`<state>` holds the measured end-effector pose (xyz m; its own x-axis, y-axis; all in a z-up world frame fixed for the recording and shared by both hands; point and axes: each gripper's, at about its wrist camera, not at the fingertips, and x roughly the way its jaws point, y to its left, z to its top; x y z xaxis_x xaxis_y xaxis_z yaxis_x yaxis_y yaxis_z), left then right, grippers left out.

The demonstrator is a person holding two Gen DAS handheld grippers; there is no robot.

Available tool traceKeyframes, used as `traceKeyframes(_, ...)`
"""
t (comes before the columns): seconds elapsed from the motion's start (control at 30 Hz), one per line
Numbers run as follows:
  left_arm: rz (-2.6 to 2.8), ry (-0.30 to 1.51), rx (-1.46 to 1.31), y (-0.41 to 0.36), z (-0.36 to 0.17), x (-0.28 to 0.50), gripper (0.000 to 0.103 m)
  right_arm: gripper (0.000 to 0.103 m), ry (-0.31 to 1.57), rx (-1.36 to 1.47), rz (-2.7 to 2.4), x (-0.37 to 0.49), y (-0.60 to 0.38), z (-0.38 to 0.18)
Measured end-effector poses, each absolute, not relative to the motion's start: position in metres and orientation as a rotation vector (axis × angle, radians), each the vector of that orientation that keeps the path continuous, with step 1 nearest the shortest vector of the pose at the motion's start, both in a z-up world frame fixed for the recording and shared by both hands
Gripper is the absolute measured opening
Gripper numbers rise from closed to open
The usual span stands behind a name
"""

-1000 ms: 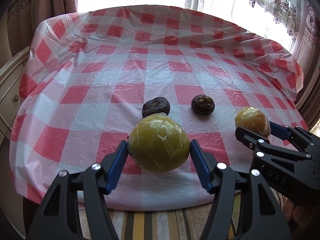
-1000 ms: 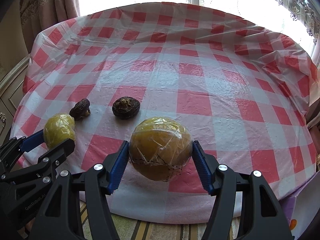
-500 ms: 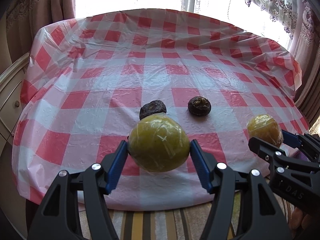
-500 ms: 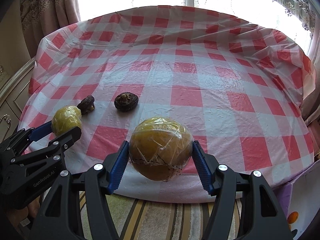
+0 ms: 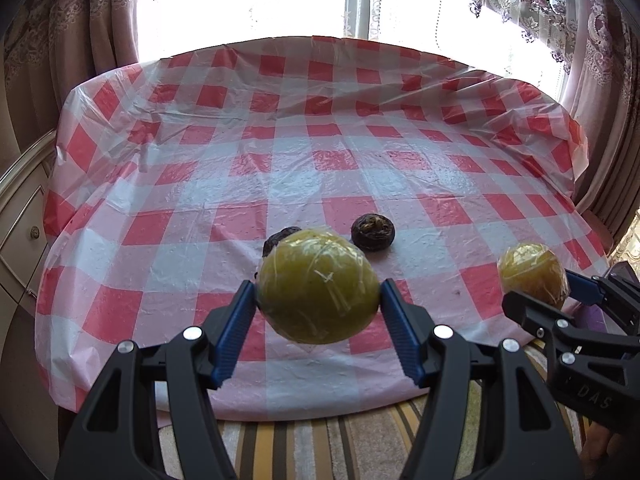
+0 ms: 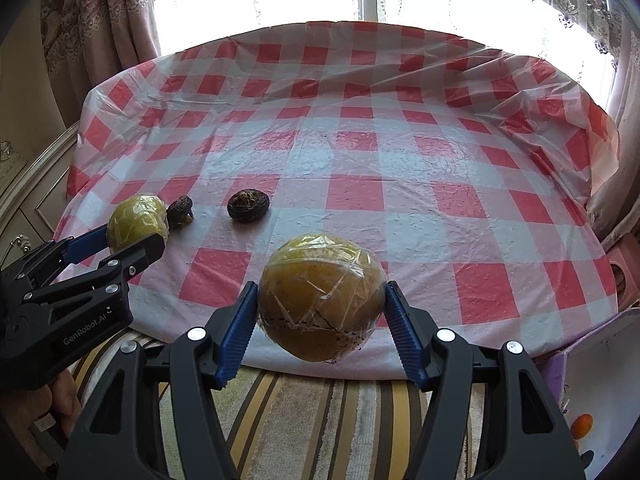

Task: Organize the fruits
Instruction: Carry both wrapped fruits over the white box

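The left tongs (image 5: 318, 308) are clamped on a film-wrapped yellow-green fruit (image 5: 318, 286), held above the near edge of the bench (image 5: 280, 168) with its red-checked plastic cover. The right tongs (image 6: 320, 306) grip a wrapped amber fruit (image 6: 320, 296) beside it. Two dark shrivelled fruits (image 5: 373, 232) (image 6: 181, 209) lie on the cover just beyond. A striped rug (image 6: 312, 420) shows below.

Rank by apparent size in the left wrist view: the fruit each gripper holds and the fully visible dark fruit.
1. Left fruit, though closest to the camera.
2. Right fruit.
3. Dark fruit, though farthest away.
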<state>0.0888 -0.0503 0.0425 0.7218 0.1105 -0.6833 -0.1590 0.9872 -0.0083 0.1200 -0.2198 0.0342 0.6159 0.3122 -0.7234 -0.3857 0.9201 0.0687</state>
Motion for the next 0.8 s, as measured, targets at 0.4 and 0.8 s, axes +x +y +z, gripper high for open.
traceKeyframes(0.4, 0.041, 0.74, -0.016, -0.099, 0.053, 0.089, 0.064, 0.062, 0.802, -0.045, 0.347, 0.113, -0.268, 0.041)
traceKeyframes(0.8, -0.163, 0.748, 0.1, -0.199, 0.058, 0.096, 0.064, 0.062, 0.79, 0.035, 0.185, 0.103, -0.369, 0.045)
